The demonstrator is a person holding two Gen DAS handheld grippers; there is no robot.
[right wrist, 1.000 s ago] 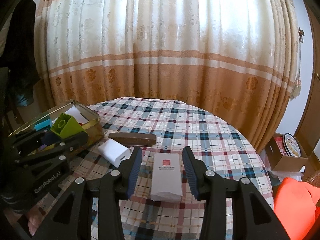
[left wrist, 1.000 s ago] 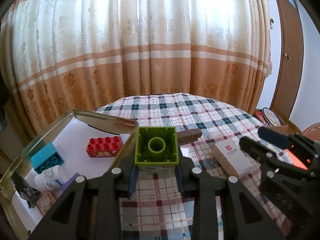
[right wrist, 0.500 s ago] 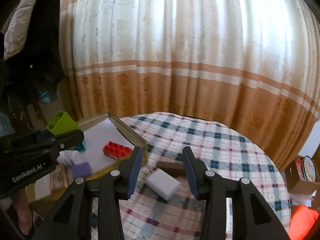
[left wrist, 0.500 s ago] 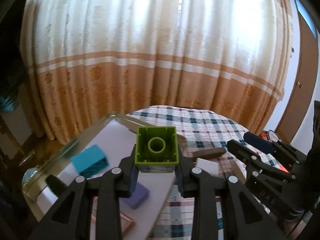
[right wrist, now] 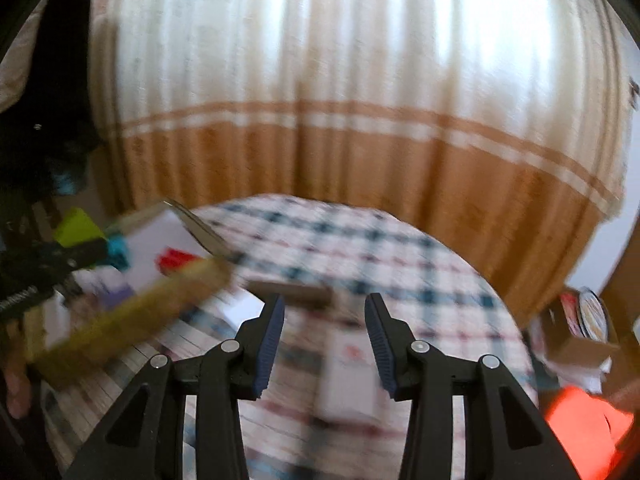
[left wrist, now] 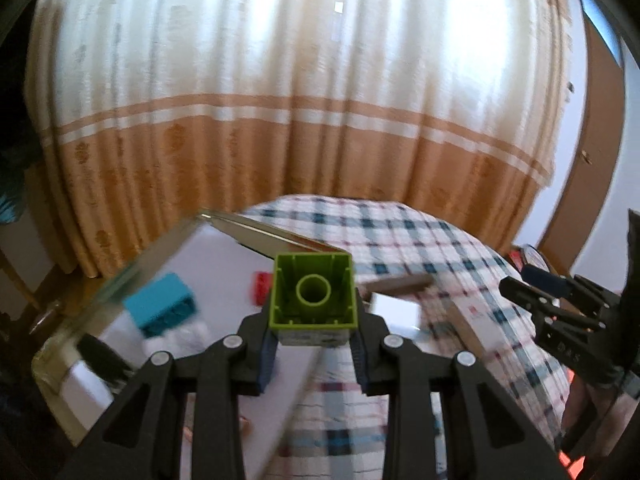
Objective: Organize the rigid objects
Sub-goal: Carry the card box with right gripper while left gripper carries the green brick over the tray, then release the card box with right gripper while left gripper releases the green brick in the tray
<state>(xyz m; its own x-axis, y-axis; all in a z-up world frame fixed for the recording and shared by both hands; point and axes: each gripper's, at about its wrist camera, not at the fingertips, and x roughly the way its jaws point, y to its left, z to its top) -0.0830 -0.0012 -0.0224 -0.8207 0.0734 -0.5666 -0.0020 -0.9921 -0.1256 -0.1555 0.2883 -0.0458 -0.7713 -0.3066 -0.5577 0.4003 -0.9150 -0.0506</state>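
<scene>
My left gripper point(left wrist: 314, 344) is shut on a green toy brick point(left wrist: 314, 294), hollow underside facing the camera, held above the near edge of a metal tin point(left wrist: 132, 268). The tin holds a teal brick point(left wrist: 162, 310) and a red brick point(left wrist: 262, 286). My right gripper point(right wrist: 324, 320) is open and empty above the checked table point(right wrist: 360, 240). Below it lies a white box with a red mark point(right wrist: 350, 376). A brown bar point(right wrist: 292, 294) and a white block point(right wrist: 242, 308) lie beyond. The green brick also shows at the left in the right wrist view point(right wrist: 78, 228).
The tin's wall point(right wrist: 132, 312) stands at the left in the right wrist view. A striped curtain point(left wrist: 300, 120) hangs behind the round table. A cardboard box point(right wrist: 576, 328) and an orange cloth point(right wrist: 584, 428) sit at the right, off the table. Both views are blurred.
My left gripper has swung right with the green brick, so the tin sits more to its left. My right gripper has swung back right over the white box.
</scene>
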